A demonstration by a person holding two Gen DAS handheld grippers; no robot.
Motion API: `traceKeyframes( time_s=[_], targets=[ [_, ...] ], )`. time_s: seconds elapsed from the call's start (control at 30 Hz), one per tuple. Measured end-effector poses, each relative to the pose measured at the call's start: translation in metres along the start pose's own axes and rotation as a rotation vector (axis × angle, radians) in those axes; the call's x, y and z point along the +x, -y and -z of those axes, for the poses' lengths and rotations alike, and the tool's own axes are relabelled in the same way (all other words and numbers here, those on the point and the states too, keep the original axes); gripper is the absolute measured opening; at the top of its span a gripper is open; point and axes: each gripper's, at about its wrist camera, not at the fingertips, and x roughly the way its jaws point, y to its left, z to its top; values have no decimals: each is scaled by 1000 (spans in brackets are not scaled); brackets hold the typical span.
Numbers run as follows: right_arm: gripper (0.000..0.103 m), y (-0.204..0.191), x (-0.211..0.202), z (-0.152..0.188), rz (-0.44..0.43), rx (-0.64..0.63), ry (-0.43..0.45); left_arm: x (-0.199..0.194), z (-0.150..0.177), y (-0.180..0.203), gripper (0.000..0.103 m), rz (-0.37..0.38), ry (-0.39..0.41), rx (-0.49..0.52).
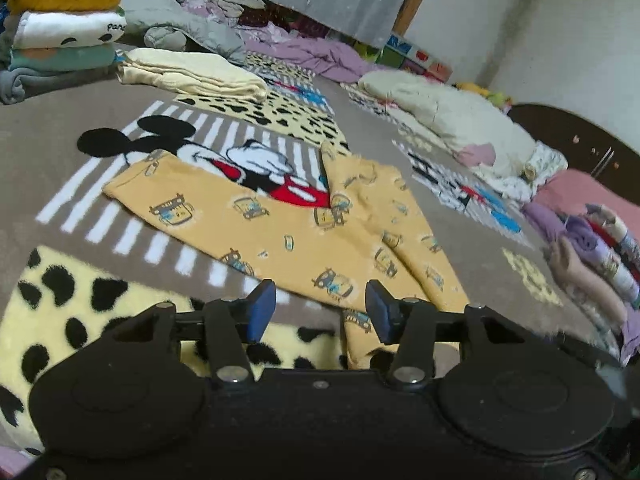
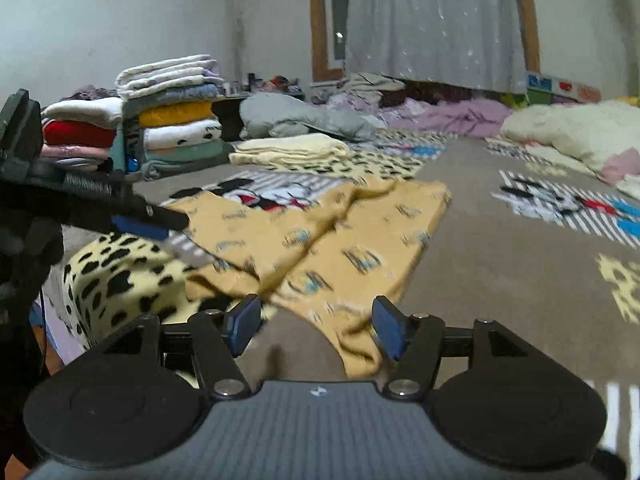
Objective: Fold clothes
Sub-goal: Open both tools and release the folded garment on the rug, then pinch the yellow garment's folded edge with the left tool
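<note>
Both grippers hang empty over the bed: our left gripper (image 1: 320,308) has its blue-padded fingers spread with nothing between them, and our right gripper (image 2: 316,330) is released the same way, jaws apart above the near hem of the yellow pants (image 2: 320,248). These small pants, printed with little cartoon cars, lie spread flat on the Mickey Mouse blanket (image 1: 48,136), legs splayed apart in a V so the mouse's red shorts show between them. From the right wrist view the left gripper (image 2: 140,226) reaches in from the left, just beside the pants' left edge.

Behind the pants rests a folded cream garment (image 1: 192,74), and beyond it to the left stands a stack of folded clothes (image 1: 68,28). One white piece in that stack bears dark lettering that starts "par"; the rest runs off and we cannot read it. A loose heap of purple laundry (image 1: 316,54) lies along the far side beneath a grey curtain (image 2: 432,20).
</note>
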Motion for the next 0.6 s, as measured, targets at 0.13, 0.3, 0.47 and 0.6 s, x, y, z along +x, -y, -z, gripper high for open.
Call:
traceKeyframes(
  time_s=[0.13,0.3,0.47,0.6],
  targets=[
    [62,-14,24,-10,-43,-18,-19,0,4,-1,48,-20,-12,14],
    [61,-34,55,-17,-53,-76,-24,-6,4,-1,48,-30,0,17],
    [32,-37,76,-19,-56,-103,-67,11,-31,17,48,-7,36,46],
    [21,-31,77,-20,-74,-78,-66,56,-76,35,48,7,47,101]
  ],
)
